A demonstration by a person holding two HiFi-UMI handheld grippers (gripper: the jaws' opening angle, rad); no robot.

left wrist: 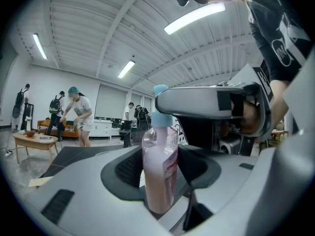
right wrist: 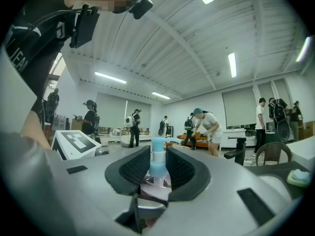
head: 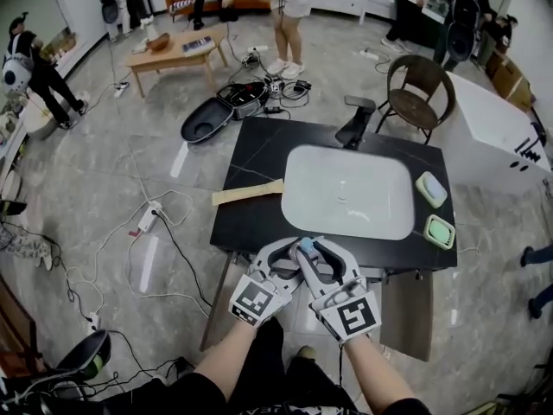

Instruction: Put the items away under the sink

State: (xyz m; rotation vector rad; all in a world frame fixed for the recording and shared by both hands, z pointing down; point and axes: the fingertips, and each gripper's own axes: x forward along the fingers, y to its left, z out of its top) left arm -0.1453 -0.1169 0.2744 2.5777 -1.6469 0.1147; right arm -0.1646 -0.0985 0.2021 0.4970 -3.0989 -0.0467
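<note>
A clear pump bottle point(head: 304, 247) of pink liquid with a light-blue pump top is held upright between my two grippers, just above the front edge of the black sink counter point(head: 259, 158). My left gripper point(head: 290, 254) is shut on the bottle's body point(left wrist: 160, 171). The right gripper point(head: 314, 254) comes from the other side and is shut on the blue pump neck point(right wrist: 157, 163). In the left gripper view, one finger of the right gripper point(left wrist: 206, 104) crosses right by the bottle's cap. The white basin point(head: 346, 188) lies just beyond. The space under the sink is hidden.
A black faucet point(head: 356, 124) stands behind the basin, and two green soap dishes point(head: 431, 188) point(head: 439, 231) sit at its right. A tan strip point(head: 248, 194) lies on the counter's left edge. Cables and a power strip point(head: 147, 220) cross the floor at left; a chair point(head: 419, 93) and people stand farther back.
</note>
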